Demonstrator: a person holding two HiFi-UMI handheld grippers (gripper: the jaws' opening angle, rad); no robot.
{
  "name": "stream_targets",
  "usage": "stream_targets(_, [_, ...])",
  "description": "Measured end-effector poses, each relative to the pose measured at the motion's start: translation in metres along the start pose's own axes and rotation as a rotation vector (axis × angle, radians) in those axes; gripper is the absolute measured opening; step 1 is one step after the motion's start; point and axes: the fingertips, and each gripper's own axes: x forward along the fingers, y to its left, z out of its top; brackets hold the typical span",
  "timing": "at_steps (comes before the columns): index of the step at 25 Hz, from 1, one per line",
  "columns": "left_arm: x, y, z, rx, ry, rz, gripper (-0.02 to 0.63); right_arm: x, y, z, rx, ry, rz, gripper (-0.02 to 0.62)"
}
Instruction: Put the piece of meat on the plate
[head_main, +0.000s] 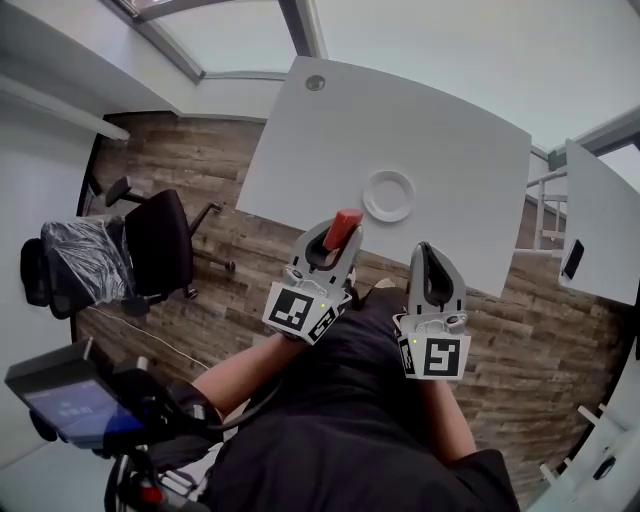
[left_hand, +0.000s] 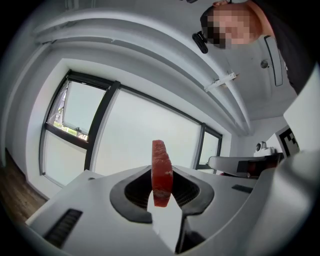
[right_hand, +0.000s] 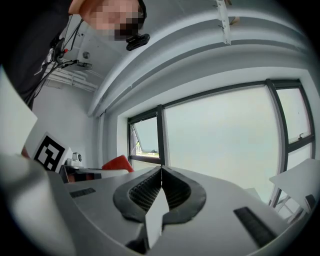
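While the left claw (head_main: 335, 246) pinches the piece of meat (head_main: 347, 224), right claw (head_main: 427, 252) pressed together, white plate (head_main: 389, 195) on table (head_main: 460, 140)

Bright window daylight, fisheye-warped edges.

- Smooth, matt white on tabletop (head_main: 420, 120).
- Glossy white, ceramic-looking, on plate (head_main: 389, 174).
- Rough-grained brown wood planks for floor (head_main: 220, 240).
- Moist, fibrous red on piece of meat (left_hand: 162, 172).
- Matt grey plastic on left gripper (left_hand: 163, 196) shell; ribbed black rubbery fingers (left_hand: 136, 190).
- Black cloth on office chair (head_main: 160, 240).
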Motion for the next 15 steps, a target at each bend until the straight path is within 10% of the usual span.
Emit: stream_targets(15, [0.021,0.023,-0.041,-0.091,0.135,0.053,0.095,0.023,0.000,0.032,-0.047,-0.055,0.047,0.006])
